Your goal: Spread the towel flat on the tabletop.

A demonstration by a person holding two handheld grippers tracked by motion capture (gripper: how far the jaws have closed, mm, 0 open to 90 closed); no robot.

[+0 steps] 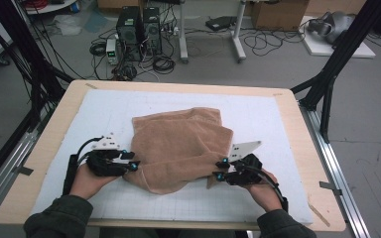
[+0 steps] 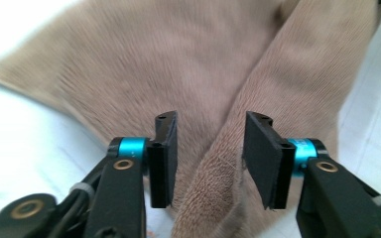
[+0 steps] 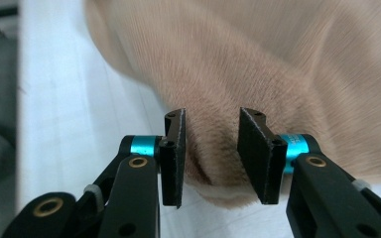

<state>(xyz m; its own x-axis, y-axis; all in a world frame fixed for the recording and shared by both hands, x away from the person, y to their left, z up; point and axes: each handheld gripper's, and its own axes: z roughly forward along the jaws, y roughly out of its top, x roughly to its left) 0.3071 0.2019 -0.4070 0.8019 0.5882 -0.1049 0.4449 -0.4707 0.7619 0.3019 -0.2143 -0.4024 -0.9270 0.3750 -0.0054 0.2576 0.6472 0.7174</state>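
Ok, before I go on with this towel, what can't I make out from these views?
- High view: the towel's underside and inner layers are hidden by its own folds.
- High view: the left gripper and right gripper are too small to judge pad contact.
- Right gripper view: the towel's far part is blurred and cut off by the top edge.

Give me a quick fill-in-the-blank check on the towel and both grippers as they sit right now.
1. The towel is ____ in colour.
2. In its own view, the left gripper has its jaws ____, with a towel fold between them.
3. In the high view, the right gripper sits at the towel's ____ edge.
4. The towel lies on a white ____.

Missing words: brown; open; right; mat
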